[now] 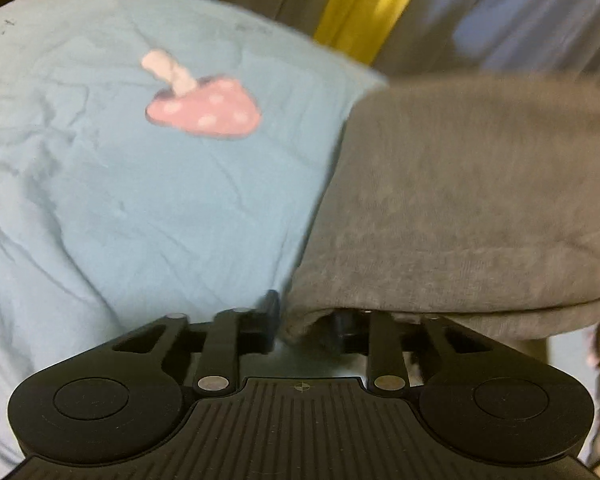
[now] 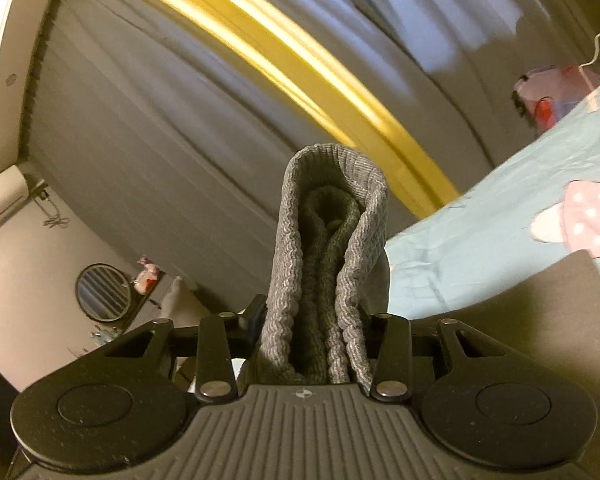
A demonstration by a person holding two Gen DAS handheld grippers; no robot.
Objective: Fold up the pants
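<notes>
The grey pants (image 1: 460, 208) spread out from my left gripper (image 1: 306, 326) over the right half of the left wrist view. The left jaws are shut on the pants' near edge, which drapes over the right finger. In the right wrist view my right gripper (image 2: 314, 332) is shut on a bunched ribbed band of the pants (image 2: 328, 248), which stands up between the fingers. Both grippers hold the fabric lifted above the light blue bed sheet (image 1: 120, 168), which also shows in the right wrist view (image 2: 480, 240).
The sheet bears a pink mushroom print (image 1: 204, 100). Grey curtains (image 2: 160, 128) and a yellow strip (image 2: 340, 92) hang behind. A round mirror (image 2: 103, 292) and a clear box (image 2: 548, 96) stand beside the bed.
</notes>
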